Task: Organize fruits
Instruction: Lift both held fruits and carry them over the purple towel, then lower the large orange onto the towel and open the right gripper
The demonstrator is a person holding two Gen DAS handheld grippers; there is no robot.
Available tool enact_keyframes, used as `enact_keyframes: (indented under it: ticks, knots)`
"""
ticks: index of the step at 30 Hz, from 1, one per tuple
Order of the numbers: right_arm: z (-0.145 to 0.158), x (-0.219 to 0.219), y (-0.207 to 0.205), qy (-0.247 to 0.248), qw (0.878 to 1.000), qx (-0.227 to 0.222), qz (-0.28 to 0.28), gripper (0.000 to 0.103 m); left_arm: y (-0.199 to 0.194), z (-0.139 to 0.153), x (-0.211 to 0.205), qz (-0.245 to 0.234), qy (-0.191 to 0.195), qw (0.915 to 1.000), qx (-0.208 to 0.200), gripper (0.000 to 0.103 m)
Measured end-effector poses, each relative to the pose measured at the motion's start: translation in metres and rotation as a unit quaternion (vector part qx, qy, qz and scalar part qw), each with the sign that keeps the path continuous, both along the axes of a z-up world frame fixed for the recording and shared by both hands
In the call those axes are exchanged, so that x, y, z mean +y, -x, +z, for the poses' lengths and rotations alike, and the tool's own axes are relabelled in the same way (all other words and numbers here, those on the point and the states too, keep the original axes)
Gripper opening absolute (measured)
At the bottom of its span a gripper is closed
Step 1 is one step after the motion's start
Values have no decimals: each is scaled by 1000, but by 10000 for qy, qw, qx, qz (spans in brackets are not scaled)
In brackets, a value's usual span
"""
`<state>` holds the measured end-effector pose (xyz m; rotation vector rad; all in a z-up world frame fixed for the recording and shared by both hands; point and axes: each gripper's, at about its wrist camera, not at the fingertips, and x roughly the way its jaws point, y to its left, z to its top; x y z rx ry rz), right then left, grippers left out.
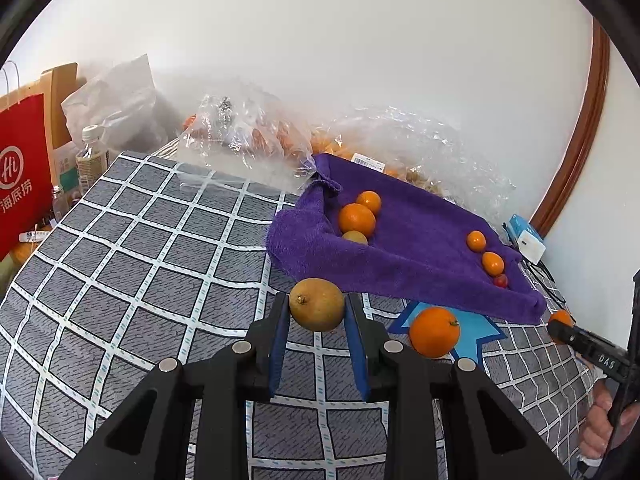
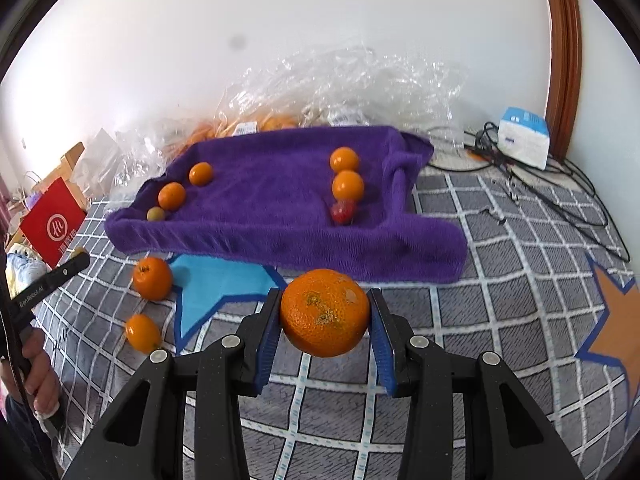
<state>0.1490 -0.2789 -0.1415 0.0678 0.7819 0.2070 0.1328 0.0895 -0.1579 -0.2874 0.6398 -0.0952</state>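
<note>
The left tool clamps a brown-yellow fruit; the right tool clamps a mandarin. Ahead of both, the purple towel carries two sorted rows. Two oranges remain unsorted beside it.

Bright, even daylight; soft shadows; strong fisheye bending, dark corners; slight blur in right-wrist view

"Hi" on red bag

left gripper: clamped, tilted down | right gripper: clamped, tilted down
</note>
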Motion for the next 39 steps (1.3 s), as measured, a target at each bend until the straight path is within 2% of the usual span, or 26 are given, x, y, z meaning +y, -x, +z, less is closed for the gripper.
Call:
enact_keyframes:
  ticks: [7, 12, 17, 22, 31, 34, 39]
  knots:
    - [18, 5, -24, 32, 9999, -93, 34, 42, -3, 12, 11, 94, 135, 9999, 20, 26]
    - [22, 16, -55, -11, 9999, -89, 109, 42, -8, 31, 18, 118, 27, 9999, -85, 26]
    - [13, 29, -90, -11, 9999, 72, 149, 42, -20, 42, 20, 133, -245, 9996, -90, 26]
    - [-7, 42, -112, 147, 9992, 286, 250, 42, -38, 42, 17, 36, -199, 9998, 53, 26]
    - [-32, 40, -119, 73, 9982, 543, 260, 42, -73, 33, -20, -417, -20, 9983, 399, 26]
    - [-29, 39, -115, 89, 9986, 439, 285, 43, -87, 31, -36, -518, -26, 9975, 488, 26]
    - [-18, 27, -106, -150, 9991, 293, 275, 46, -112, 27, -64, -750, 19, 9945, 725, 26]
